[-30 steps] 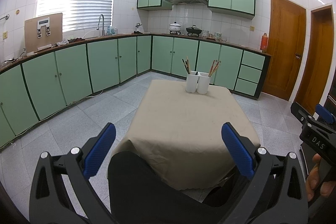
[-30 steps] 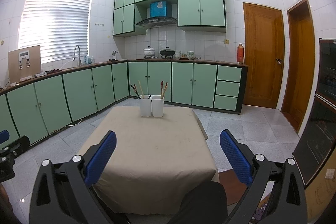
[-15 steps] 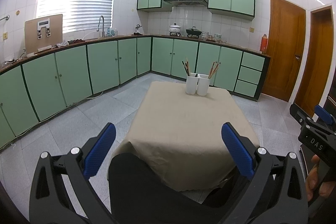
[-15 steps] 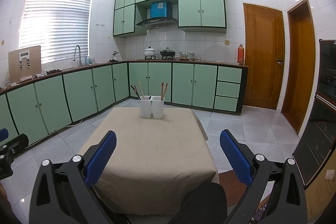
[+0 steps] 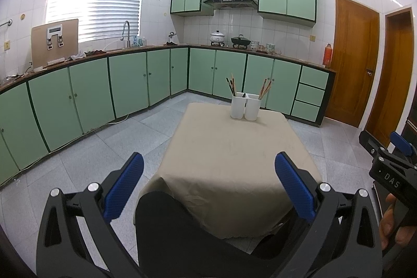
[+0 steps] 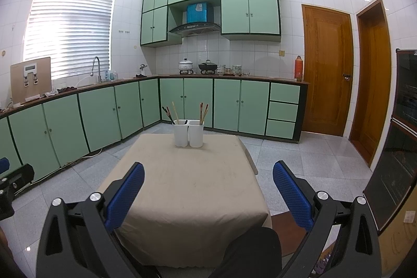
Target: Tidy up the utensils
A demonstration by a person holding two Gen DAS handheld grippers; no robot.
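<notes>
Chopsticks [image 6: 202, 112] stand sorted in two white holders [image 6: 188, 133] at my tabletop's [image 6: 187, 186] far edge; both jaws spread, empty.

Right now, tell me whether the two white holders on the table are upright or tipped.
Upright. Both white holders stand side by side on the tablecloth, rims up, with chopsticks sticking out the top.
</notes>
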